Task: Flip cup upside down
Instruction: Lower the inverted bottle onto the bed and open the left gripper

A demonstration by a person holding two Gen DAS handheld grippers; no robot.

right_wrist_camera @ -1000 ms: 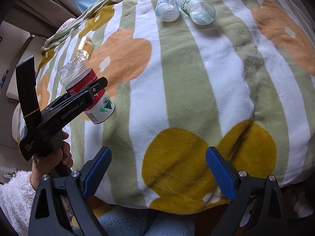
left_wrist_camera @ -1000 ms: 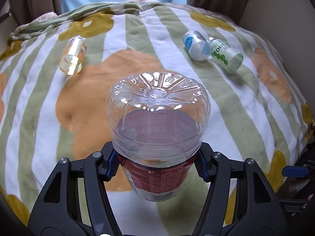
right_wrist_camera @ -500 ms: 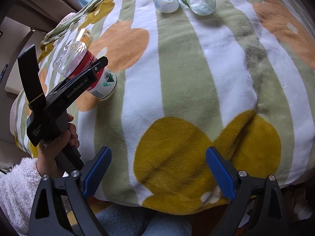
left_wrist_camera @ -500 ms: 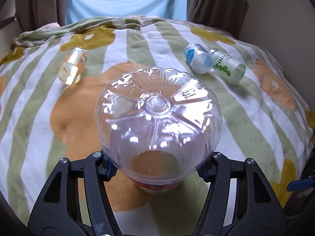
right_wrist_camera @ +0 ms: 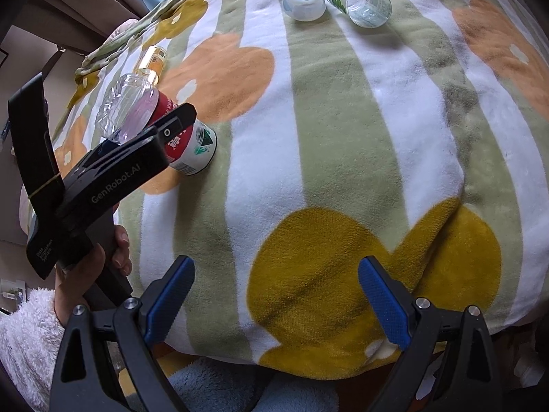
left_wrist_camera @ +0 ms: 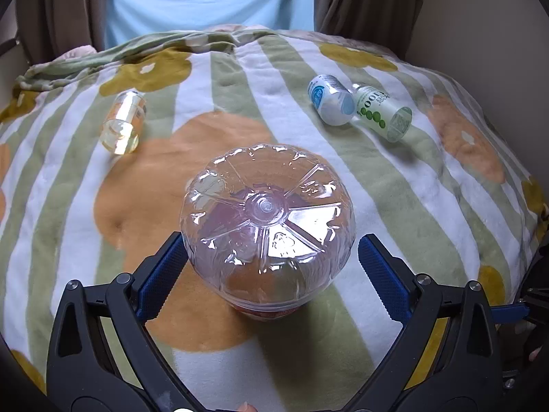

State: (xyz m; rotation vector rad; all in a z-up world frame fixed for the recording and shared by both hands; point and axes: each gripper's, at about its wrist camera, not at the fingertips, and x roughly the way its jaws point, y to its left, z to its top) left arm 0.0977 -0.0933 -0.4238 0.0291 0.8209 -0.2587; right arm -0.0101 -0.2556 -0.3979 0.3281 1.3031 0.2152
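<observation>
A clear plastic cup (left_wrist_camera: 267, 226) with a red and white label stands upside down on the flowered blanket (left_wrist_camera: 405, 206), its ribbed base facing up. My left gripper (left_wrist_camera: 269, 264) is open, its blue pads on either side of the cup and apart from it. In the right wrist view the cup (right_wrist_camera: 161, 127) rests mouth down beside the left gripper (right_wrist_camera: 168, 134). My right gripper (right_wrist_camera: 276, 292) is open and empty above the blanket's front edge.
A yellowish cup (left_wrist_camera: 123, 122) lies on its side at the back left. A blue-labelled cup (left_wrist_camera: 331, 99) and a green-labelled cup (left_wrist_camera: 382, 111) lie side by side at the back right. The blanket drops off at its front edge (right_wrist_camera: 308, 360).
The left gripper lowered the upturned cup onto the blanket and opened, letting it go. The right gripper stayed open and barely moved.
</observation>
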